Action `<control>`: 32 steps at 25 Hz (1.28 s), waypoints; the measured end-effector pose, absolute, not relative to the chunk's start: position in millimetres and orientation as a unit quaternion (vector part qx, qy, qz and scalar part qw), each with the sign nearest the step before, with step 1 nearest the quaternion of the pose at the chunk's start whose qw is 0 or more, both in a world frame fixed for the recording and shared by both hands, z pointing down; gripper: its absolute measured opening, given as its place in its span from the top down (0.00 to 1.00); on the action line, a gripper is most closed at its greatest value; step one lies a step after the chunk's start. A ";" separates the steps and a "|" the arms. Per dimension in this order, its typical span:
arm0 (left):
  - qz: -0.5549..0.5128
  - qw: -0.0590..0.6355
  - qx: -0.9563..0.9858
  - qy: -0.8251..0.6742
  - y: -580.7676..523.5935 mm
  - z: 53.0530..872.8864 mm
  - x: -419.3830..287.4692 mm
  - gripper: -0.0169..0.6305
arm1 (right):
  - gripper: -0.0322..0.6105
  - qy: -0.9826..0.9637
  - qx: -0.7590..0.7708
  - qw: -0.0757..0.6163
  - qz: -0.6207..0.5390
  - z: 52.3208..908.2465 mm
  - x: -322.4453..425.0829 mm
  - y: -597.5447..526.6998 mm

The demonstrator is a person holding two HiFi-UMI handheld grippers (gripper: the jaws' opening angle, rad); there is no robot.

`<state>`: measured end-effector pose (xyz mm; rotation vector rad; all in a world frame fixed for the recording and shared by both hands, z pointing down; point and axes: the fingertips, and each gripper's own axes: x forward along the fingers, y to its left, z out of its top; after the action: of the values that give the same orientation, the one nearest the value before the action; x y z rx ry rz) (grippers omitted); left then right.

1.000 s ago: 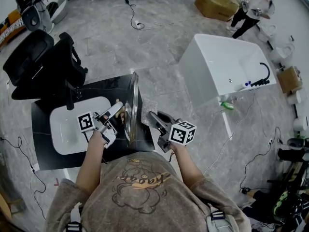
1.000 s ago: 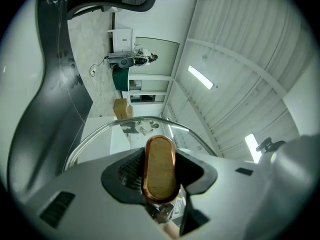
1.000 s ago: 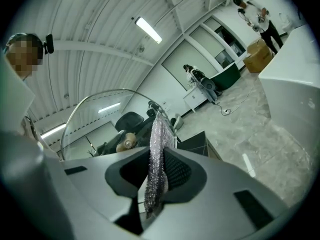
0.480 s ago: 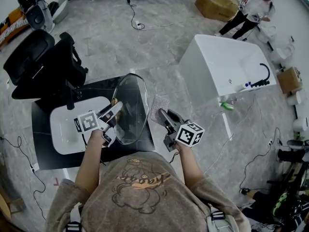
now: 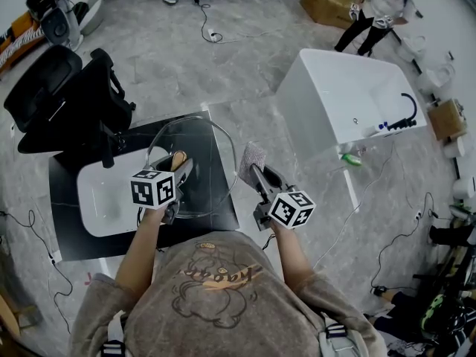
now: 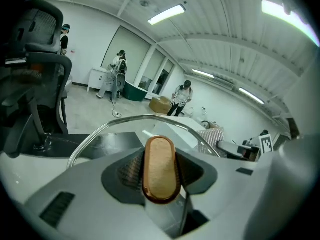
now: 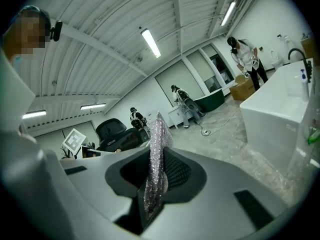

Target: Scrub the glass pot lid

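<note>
Glass pot lid (image 5: 204, 177) hangs above the black table (image 5: 67, 236), tilted broadside towards me. My left claw (image 5: 181, 168) clamps its wooden knob (image 6: 160, 169). My right claw (image 5: 256, 173) pinches a silvery scouring cloth (image 5: 251, 157) just beside the rim, apparently poised to scrub.

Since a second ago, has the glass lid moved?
Yes. The lid has swung from edge-on to flat-on, and its rim now spreads left over the white basin's right edge. The left gripper holds its knob.
</note>
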<state>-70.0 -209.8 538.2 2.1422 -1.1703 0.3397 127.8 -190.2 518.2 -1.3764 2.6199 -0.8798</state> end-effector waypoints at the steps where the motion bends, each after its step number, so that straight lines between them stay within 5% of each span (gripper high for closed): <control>1: 0.140 0.330 0.820 -0.446 -210.2 543.4 -67.9 0.70 | 0.82 0.848 -0.452 0.027 -0.277 516.2 129.0 -190.7; 15: 0.314 0.300 0.802 -0.410 -204.1 650.1 -40.1 0.70 | 0.82 0.850 -0.442 0.030 -0.285 519.2 121.8 -183.4; 32: 0.363 0.286 0.791 -0.401 -205.2 679.4 -24.0 0.70 | 0.82 0.848 -0.437 0.029 -0.298 526.6 118.1 -176.8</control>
<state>-24.0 -205.2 679.4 2.1147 -1.0715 0.9715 118.1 -176.8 526.6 -1.3493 2.6155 -0.9181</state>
